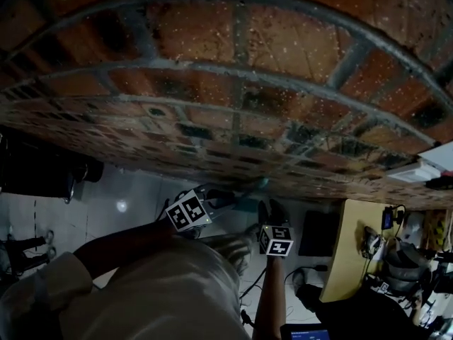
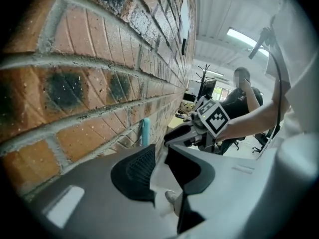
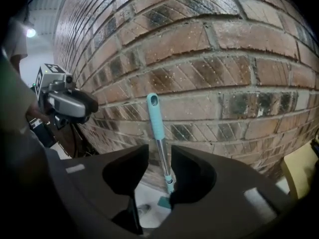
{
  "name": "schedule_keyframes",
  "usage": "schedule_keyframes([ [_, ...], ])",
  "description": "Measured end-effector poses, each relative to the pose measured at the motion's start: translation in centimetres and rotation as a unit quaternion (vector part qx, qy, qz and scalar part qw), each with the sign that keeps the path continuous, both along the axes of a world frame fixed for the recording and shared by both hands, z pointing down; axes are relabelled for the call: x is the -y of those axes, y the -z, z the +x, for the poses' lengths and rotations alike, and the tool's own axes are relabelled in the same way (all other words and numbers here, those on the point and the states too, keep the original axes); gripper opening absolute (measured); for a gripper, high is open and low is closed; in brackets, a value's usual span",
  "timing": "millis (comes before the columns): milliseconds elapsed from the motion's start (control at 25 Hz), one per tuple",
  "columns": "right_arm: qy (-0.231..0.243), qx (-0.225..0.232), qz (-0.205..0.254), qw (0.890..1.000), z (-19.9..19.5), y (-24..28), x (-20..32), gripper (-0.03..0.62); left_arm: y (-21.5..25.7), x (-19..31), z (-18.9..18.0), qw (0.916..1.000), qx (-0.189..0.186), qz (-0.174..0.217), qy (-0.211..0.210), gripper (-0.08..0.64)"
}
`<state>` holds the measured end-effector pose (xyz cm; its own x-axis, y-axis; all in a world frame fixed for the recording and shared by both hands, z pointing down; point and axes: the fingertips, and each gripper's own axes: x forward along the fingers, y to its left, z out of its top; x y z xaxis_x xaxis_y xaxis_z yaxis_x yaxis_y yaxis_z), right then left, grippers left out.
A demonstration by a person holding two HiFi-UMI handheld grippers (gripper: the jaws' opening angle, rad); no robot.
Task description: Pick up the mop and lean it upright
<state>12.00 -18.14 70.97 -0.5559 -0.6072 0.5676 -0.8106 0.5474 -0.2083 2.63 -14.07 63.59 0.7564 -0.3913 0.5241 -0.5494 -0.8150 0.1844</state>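
Framing untouched mop (image 3: 154,114), right claw (image 3: 159,156) half-open.

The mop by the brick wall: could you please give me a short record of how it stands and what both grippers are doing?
Mop: teal handle, standing upright against the brick wall
Mop head: down on the pale floor
Right gripper: jaws apart, mop seen beyond them, not gripped
Left gripper: jaws apart, nothing between them
Task state: mop appears already leaned upright
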Motion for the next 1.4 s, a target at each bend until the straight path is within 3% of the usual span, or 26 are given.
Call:
schedule_keyframes([
  [520, 0.038, -0.048, -0.055, 0.997, -1.8, -8.8, 1.2, 0.138, 0.7, 0.8, 0.6, 1.0, -0.001, 0.0, 0.004, 0.103],
  [1080, 0.093, -0.109, -0.122, 0.982, -2.4, -20.3, 0.4, 0.135, 0.5, 1.7, 0.5, 0.9997, 0.01, -0.018, 0.012, 0.104],
  [1400, 0.091, -0.121, -0.143, 0.978, -3.0, -24.1, 1.2, 0.135, 0.3, 1.5, 1.3, 0.9995, 0.023, -0.018, 0.007, 0.104],
])
